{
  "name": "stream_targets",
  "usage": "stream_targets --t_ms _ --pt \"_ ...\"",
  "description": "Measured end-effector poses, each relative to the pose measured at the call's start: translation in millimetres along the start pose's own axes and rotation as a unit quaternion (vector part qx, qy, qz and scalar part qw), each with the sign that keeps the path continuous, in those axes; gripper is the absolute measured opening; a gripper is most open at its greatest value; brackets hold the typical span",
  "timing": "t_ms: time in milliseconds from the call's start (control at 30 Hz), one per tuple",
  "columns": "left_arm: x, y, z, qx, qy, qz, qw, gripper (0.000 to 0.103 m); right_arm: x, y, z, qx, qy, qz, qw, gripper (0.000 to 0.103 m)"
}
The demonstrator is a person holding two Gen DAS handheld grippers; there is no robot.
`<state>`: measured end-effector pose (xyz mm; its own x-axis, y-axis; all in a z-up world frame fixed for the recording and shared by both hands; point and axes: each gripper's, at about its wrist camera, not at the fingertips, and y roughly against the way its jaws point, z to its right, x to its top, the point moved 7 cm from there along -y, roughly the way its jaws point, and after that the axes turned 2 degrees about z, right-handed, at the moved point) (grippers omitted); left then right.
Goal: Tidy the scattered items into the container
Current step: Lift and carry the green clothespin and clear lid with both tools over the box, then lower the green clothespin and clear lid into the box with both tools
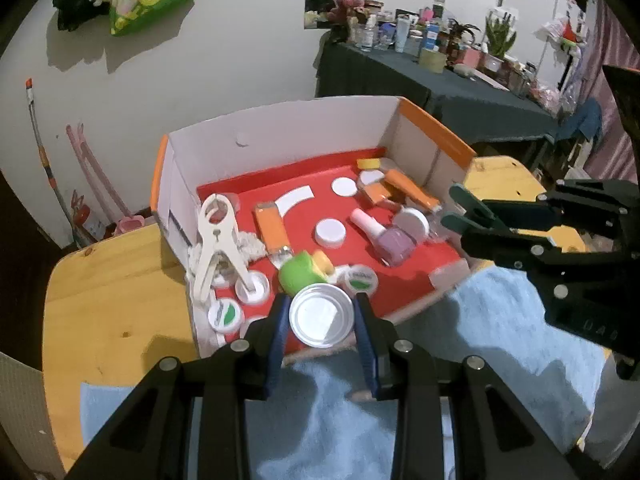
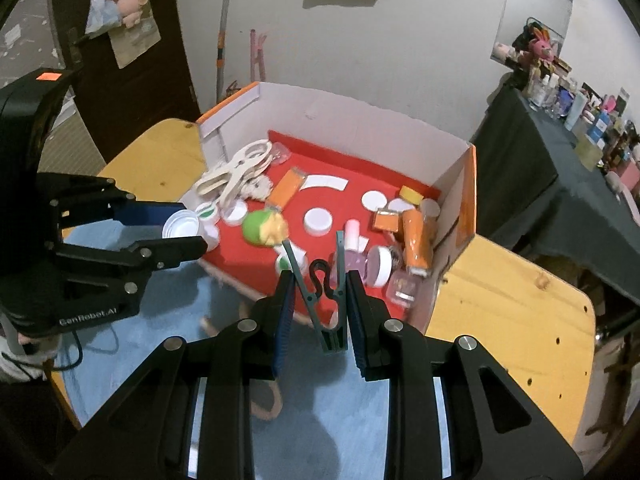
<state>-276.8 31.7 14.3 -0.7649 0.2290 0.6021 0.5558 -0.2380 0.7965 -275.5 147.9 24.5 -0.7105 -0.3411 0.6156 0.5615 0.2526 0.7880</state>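
Note:
A white cardboard box with orange edges and a red floor stands on the wooden table; it also shows in the right wrist view. My left gripper is shut on a round white lid at the box's near edge; the lid also shows in the right wrist view. My right gripper is shut on a dark green clothes peg over the box's near edge; the peg also shows in the left wrist view. The box holds a white clip, orange tubes, a nail polish bottle, lids and a green toy.
A light blue cloth covers the table's near part in front of the box. Bare wooden table lies to the box's sides. A cluttered dark-clothed table stands behind at the right. Bags hang on the wall.

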Motion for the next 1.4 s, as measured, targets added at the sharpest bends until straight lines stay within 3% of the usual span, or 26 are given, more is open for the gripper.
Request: stream_targets --t_ms 500,833,1400 --pt "41.7 -65.9 -21.9 0.011 0.043 -0.039 0.9982 0.034 46.7 -72.7 31.9 -0.014 -0.055 -0.055 0.997 0.024" --pt "44.5 -96.2 -33.5 0.008 0.077 -0.053 0.9956 0.034 52.7 -111.0 49.5 -0.007 -0.111 -0.078 0.991 0.024" --pt "45.8 -120.4 -40.4 0.016 0.108 -0.074 0.9913 0.034 52.0 -145.0 53.9 -0.016 -0.144 -0.100 0.984 0.024"
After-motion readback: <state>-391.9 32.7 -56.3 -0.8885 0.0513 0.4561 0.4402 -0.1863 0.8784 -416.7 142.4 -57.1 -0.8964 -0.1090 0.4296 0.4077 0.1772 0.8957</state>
